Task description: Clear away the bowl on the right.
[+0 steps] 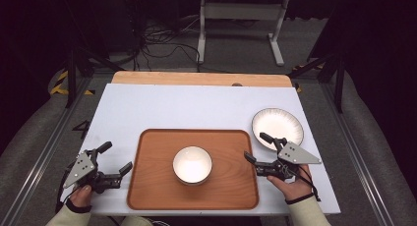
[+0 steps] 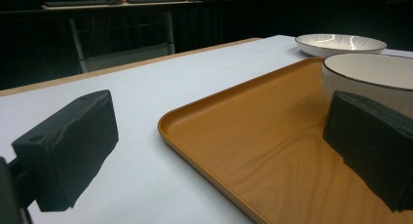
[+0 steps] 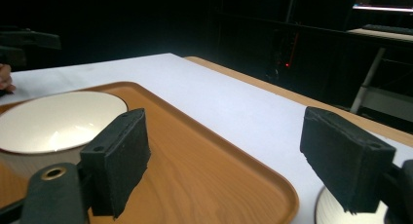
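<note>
Bowl (image 1: pixel 192 164) sits mid-tray, lower centre of the high view, untouched. Tray (image 1: pixel 147 186) lies on the white desk (image 1: pixel 196 108), near its front edge. Plate (image 1: pixel 277 127) sits right of the tray, off its upper right corner. Right claw (image 1: pixel 256 147) hangs at the tray's right edge, jaws apart, nothing between them, one jaw over the plate's near rim. Left claw (image 1: pixel 118 157) sits left of the tray, jaws apart, empty. Bare desk behind the tray up to the wood strip (image 1: pixel 196 78) at the far edge.
</note>
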Available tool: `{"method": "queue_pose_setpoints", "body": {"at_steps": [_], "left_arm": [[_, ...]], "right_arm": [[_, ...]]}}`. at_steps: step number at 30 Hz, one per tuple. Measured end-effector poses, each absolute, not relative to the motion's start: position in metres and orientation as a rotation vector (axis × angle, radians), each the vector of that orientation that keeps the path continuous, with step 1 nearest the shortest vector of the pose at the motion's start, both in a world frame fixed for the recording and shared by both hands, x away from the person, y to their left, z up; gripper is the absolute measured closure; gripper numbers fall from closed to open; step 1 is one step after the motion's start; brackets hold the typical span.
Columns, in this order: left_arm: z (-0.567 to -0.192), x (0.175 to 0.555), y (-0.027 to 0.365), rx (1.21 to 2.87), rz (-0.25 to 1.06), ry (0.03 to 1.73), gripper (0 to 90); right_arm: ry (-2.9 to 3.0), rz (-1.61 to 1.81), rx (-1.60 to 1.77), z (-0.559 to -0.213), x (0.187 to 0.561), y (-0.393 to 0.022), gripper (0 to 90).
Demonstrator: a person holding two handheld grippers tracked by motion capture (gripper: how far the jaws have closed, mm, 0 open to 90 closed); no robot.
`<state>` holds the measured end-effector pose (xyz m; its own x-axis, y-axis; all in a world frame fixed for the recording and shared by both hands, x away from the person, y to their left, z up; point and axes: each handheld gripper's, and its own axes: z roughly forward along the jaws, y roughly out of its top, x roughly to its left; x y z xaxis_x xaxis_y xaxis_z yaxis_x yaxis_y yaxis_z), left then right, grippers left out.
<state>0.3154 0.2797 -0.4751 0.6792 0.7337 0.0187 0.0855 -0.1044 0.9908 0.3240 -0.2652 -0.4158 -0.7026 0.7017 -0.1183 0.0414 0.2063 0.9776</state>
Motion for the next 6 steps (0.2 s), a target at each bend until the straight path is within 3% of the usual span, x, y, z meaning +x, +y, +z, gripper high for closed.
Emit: {"method": "queue_pose_setpoints", "body": {"at_steps": [6], "left_arm": [[-0.4751,0.3152,0.2798,1.606,0.627,0.685,0.2]], "right_arm": [[1.894,1.527,0.727,-0.4276,0.3211,-0.2767,17.4]]}}
